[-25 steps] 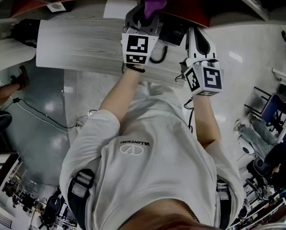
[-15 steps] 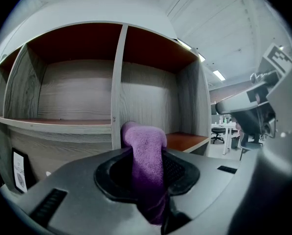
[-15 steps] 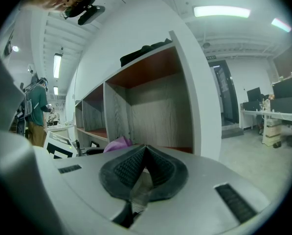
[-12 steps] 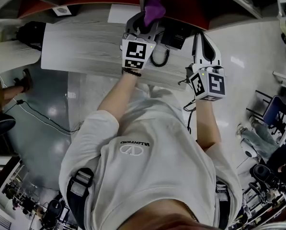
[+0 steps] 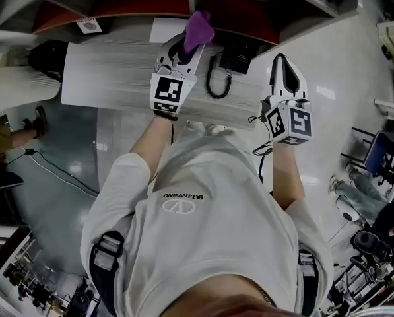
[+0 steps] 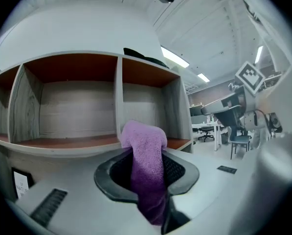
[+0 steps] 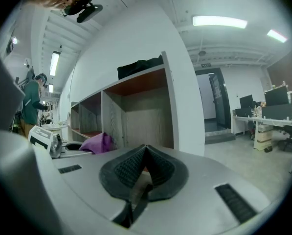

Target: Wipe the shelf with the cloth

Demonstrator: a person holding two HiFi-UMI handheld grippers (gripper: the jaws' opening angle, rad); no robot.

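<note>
Left gripper (image 6: 146,180): I have it clenched on the purple cloth (image 6: 145,143), which sticks up in front of the shelf (image 6: 62,142), at its divider. I cannot tell whether they touch. Right gripper (image 7: 144,166): jaws pressed together, nothing between them, beside the shelf's right end.

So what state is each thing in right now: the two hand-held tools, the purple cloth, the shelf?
Left tool: shut on the purple towelling cloth.
Purple towelling cloth: bunched, gripped mid-length, held up in front of the shelf.
Right tool: shut, holding nothing.
Grey wooden shelf unit with red-brown boards: open-fronted, visible compartments empty.
</note>
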